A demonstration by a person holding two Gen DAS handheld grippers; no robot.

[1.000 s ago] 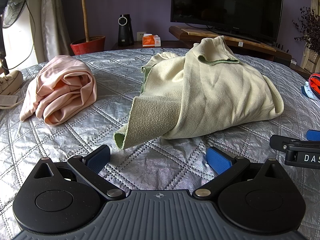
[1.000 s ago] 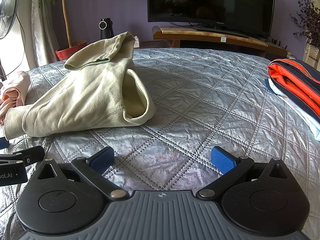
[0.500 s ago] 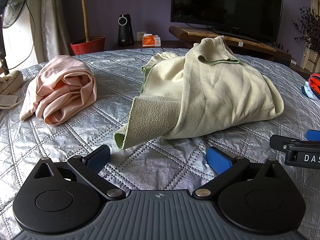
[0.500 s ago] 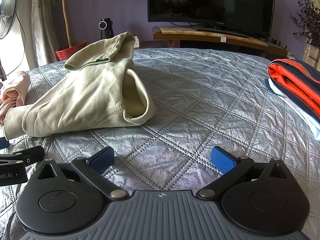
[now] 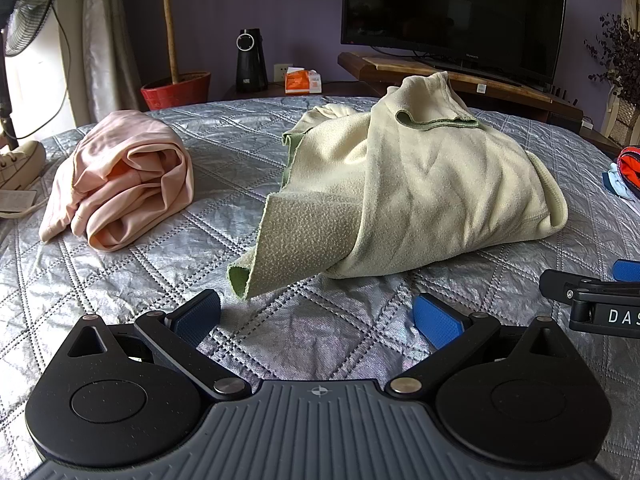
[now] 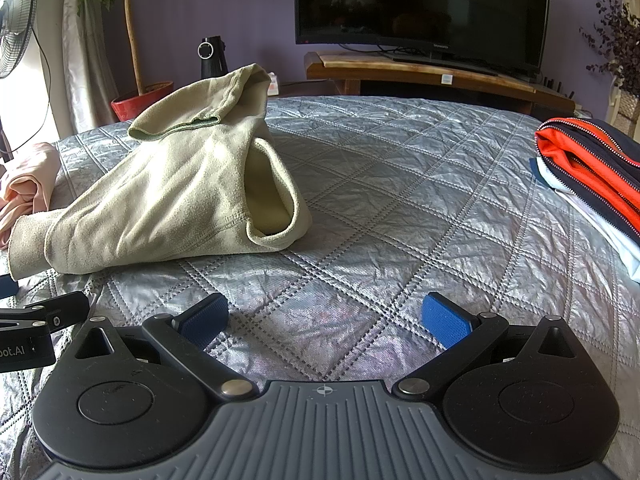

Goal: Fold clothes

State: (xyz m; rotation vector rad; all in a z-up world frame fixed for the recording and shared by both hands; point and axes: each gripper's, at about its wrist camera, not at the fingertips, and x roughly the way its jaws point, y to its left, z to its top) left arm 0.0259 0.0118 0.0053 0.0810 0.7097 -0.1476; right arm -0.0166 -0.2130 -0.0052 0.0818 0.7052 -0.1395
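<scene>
A pale green fleece garment (image 5: 420, 184) lies crumpled in a heap on the silver quilted bed cover (image 5: 320, 332), a loose corner reaching toward me. My left gripper (image 5: 318, 314) is open just short of that corner, nothing between its blue pads. In the right wrist view the same fleece garment (image 6: 180, 192) sits at the left, and my right gripper (image 6: 326, 318) is open over bare quilt (image 6: 400, 208), apart from the cloth. A bunched pink garment (image 5: 124, 176) lies at the left. Each gripper's edge shows in the other's view.
Folded orange, navy and white clothes (image 6: 588, 176) are stacked at the bed's right edge. Beyond the bed stand a TV (image 5: 452, 16) on a wooden stand, a red plant pot (image 5: 176, 90), a fan (image 5: 24, 4) and a black device (image 5: 250, 60).
</scene>
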